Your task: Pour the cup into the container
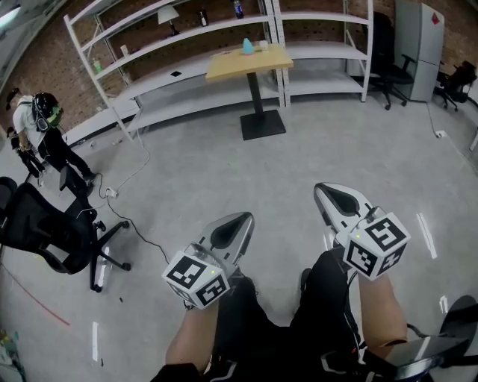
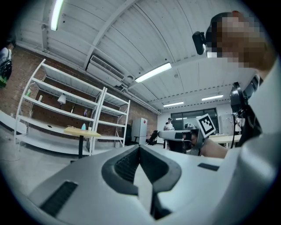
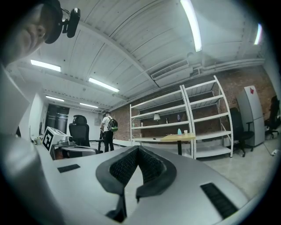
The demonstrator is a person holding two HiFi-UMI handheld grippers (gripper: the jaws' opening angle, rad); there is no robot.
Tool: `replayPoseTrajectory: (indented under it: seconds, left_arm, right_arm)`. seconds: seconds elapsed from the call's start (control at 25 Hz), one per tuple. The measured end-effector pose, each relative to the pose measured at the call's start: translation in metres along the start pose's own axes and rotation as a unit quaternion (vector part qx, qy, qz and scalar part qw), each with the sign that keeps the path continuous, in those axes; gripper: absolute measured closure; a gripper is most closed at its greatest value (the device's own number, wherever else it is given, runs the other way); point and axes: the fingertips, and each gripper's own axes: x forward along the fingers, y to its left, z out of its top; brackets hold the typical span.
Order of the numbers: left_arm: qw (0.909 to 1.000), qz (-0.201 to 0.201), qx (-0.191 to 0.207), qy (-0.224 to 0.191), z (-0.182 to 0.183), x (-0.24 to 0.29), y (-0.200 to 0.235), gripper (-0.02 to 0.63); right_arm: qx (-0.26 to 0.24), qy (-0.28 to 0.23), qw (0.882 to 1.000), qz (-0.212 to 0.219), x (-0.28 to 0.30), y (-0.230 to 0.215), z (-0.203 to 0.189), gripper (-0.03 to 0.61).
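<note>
Left gripper (image 1: pixel 224 240) and right gripper (image 1: pixel 340 203) level, side by side; jaws together, empty.

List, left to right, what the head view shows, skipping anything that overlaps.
Person → left gripper → right gripper → grey cabinet

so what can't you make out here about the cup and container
- Head view: the teal item and the pale item on the table are too small to tell cup from container, or to show any contents.
- Both gripper views: the same two items are tiny, far beyond the shut jaws.
- Head view: the shelf items are too small to identify.
</note>
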Motion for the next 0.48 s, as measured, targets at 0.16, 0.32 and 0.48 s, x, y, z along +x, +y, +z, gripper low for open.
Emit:
replayPoseTrajectory:
  seconds: [0.16, 0.32, 0.48]
  left_arm:
    - [0.9999, 0.008, 0.01, 0.0, 0.007, -0.013, -0.007, 0.612]
    - [0.9998, 0.005, 0.017, 0.006, 0.007, -0.023, -0.014, 0.612]
    - [0.9999, 0.005, 0.012, 0.003, 0.006, -0.029, -0.018, 0.612]
  right_arm:
    - [0.004, -0.001, 1.0, -0.011, -0.019, 0.007, 0.001, 0.578]
    - [0.01, -0.01, 1.0, -0.015, -0.033, 0.013, 0.005, 0.578]
    - [0.005, -0.015, 1.0, -0.018, -0.038, 0.016, 0.009, 0.578]
